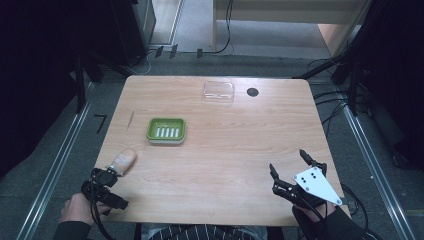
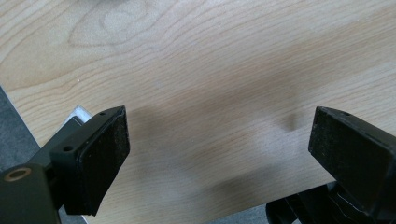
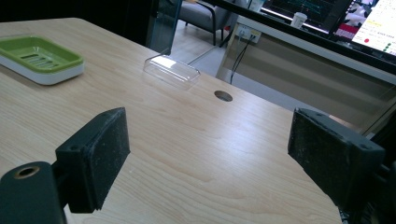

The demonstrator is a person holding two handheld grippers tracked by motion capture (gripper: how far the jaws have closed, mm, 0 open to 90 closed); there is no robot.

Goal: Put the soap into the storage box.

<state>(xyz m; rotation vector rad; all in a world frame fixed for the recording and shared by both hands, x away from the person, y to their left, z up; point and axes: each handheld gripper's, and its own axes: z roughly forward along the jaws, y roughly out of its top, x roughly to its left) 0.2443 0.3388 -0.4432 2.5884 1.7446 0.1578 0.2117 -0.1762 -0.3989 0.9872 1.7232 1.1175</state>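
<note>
A green soap dish (image 1: 166, 131) with a slotted floor sits left of the table's centre; it also lies at the far left in the right gripper view (image 3: 39, 58). A tan oval bar (image 1: 123, 161) lies near the front left corner. My left gripper (image 1: 106, 179) is just in front of the bar, over the table's corner. Its jaws stand open (image 2: 217, 149) with bare wood between them. My right gripper (image 1: 288, 162) hovers open over the front right of the table, pointing toward the far side, with nothing between its fingers (image 3: 208, 158).
A clear plastic lid (image 1: 218, 92) (image 3: 172, 70) rests near the table's far edge, next to a dark round hole (image 1: 252, 92) (image 3: 223, 95). Metal rails run along both sides of the table (image 1: 210, 160). Cables lie on the floor behind and to the right.
</note>
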